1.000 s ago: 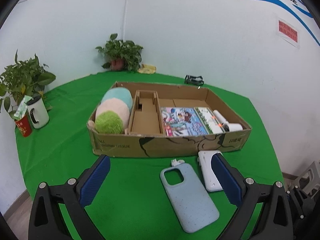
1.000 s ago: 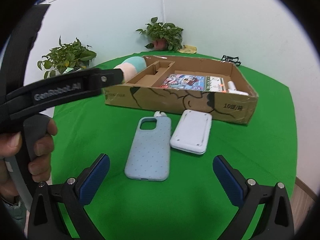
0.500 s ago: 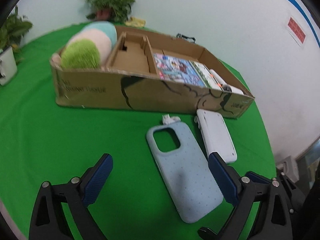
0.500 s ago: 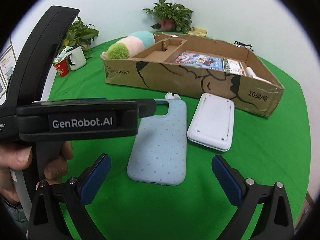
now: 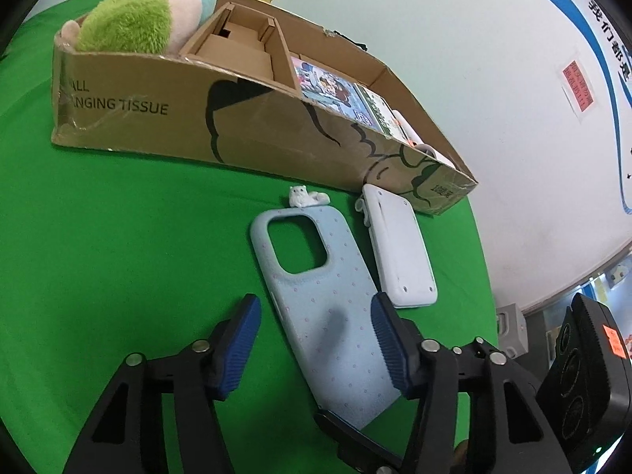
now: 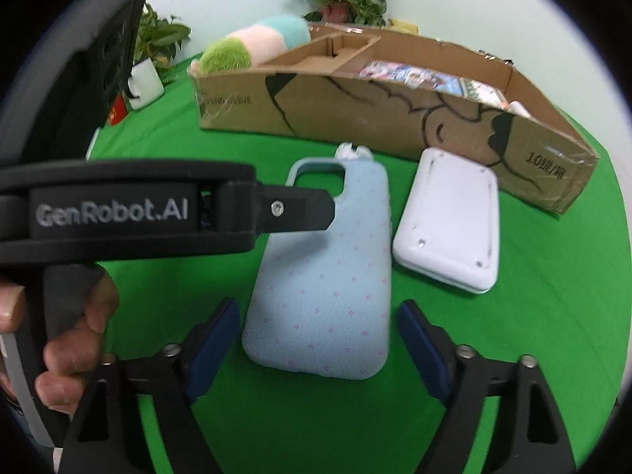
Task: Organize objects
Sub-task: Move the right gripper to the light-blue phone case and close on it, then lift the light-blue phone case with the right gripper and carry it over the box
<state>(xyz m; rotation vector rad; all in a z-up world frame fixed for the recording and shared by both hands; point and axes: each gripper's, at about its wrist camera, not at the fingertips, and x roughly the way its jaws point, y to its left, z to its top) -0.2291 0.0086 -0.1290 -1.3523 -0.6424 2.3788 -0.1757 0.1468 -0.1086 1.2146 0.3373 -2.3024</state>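
1. The cardboard box [image 5: 166,106] at the far side holds a plush toy [image 5: 130,25] at its left end, cardboard dividers in the middle and picture books [image 5: 328,87] to the right.
2. Near of it, on the green worktop [image 5: 118,245], lie a blue phone case [image 5: 316,296] and, just right, a white device [image 5: 399,252]; open cloth lies left.
3. The left gripper [image 5: 314,343] and right gripper [image 6: 318,351] both tilt down, jaws closing astride the case's near end, pads not yet pressing.

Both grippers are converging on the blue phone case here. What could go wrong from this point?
1. The left gripper and right gripper are both closing around the same phone case, so they may collide or tug it apart.
2. The case lies flat on the green cloth; the pads may slide over it or pinch cloth.
3. The white device lies right beside it and could get knocked.
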